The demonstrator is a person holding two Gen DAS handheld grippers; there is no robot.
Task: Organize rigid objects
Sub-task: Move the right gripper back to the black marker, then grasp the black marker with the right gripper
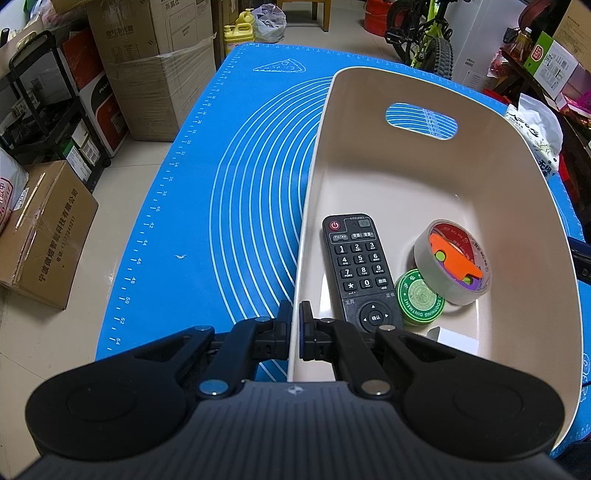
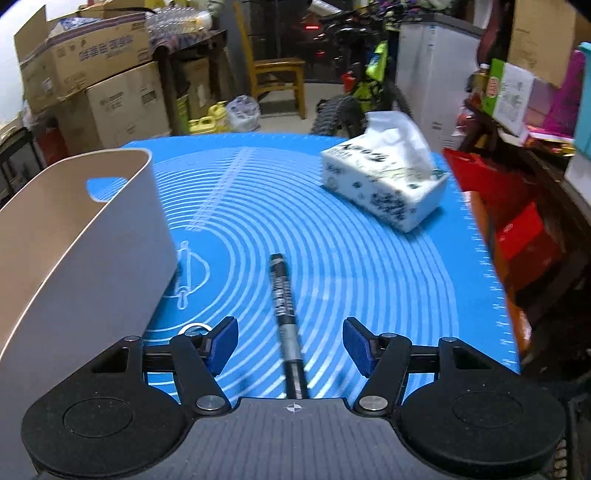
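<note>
My right claw (image 2: 290, 345) open, straddling marker (image 2: 285, 306); marker's long axis runs straight ahead, right of bin (image 2: 85, 236). Left claw (image 1: 295, 325) clamps bin wall.

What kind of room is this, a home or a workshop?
Probably a home storage room or garage used as a workspace. Stacked cardboard boxes, a parked bicycle and a wooden chair surround a table covered with a blue baking mat.
</note>
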